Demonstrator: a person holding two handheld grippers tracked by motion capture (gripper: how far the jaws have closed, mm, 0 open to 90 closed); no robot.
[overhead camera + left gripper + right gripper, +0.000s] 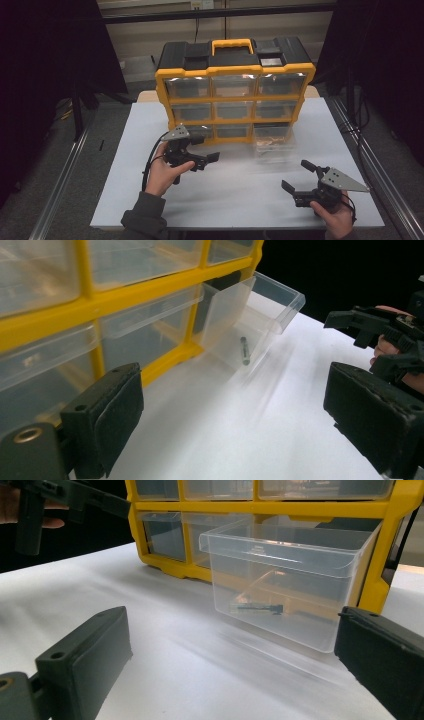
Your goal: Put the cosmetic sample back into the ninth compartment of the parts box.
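A yellow and black organiser cabinet (235,85) with clear drawers stands at the back of the white table (235,200). Its bottom right drawer (273,142) is pulled out toward me. A small dark bolt (244,351) lies inside that drawer (250,310); the right gripper view shows the bolt (260,608) low in the drawer (285,580). My left gripper (206,148) is open and hovers in front of the cabinet's bottom left drawers, with nothing between its fingers (107,420). My right gripper (297,175) is open near the table's front right, below the drawer, and holds nothing.
The table's right edge runs close to my right hand (335,217). Metal rails (372,165) flank the table on both sides. In the left gripper view the other gripper (372,325) shows at the far right; in the right gripper view the other gripper (65,500) hangs at top left.
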